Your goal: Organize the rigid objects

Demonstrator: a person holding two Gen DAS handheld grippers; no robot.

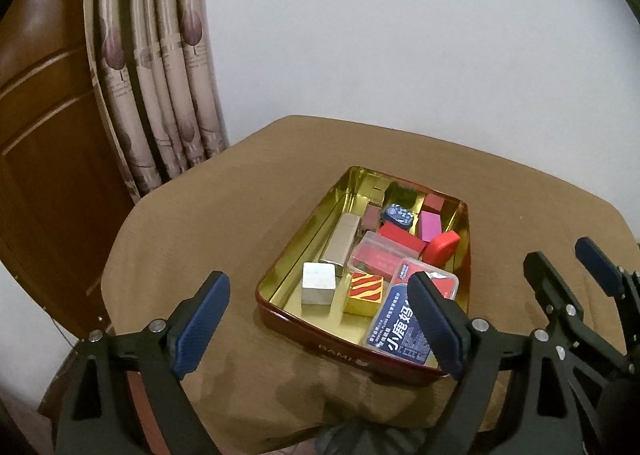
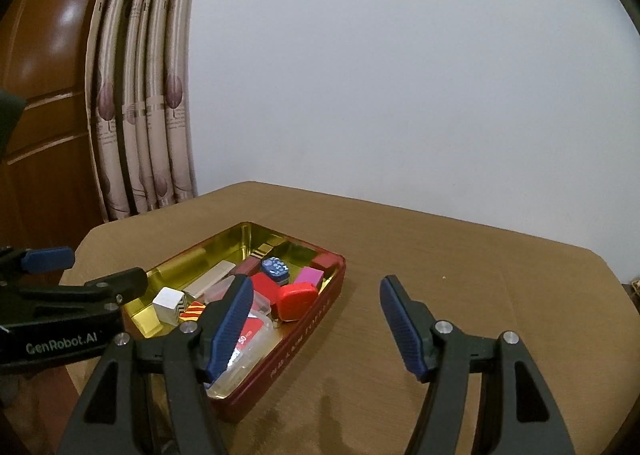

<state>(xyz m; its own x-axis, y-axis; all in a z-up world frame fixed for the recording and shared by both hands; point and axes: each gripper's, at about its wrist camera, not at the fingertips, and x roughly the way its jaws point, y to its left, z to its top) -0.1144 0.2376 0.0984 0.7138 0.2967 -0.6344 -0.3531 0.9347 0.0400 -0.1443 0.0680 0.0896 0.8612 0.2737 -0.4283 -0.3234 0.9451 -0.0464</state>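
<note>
A red tin (image 1: 320,223) with a gold inside lies on the tan-covered table (image 1: 224,215). In it are a white cube (image 1: 318,287), a long silver box (image 1: 342,243), a red-and-yellow striped box (image 1: 366,291), a blue printed pack (image 1: 394,329), a clear case (image 1: 380,255), a pink block (image 1: 430,225) and a red oval piece (image 1: 440,247). My left gripper (image 1: 319,278) hangs open over the tin's near end, holding nothing. My right gripper (image 2: 317,283) is open and empty too, just right of the tin (image 2: 304,331), beside the left gripper (image 2: 96,267).
A patterned curtain (image 1: 160,95) and a wooden door (image 1: 40,135) stand behind the table's left side, with a white wall (image 1: 400,35) at the back. Bare tan cloth (image 2: 480,287) stretches to the right of the tin. The table's corners are cut off at an angle.
</note>
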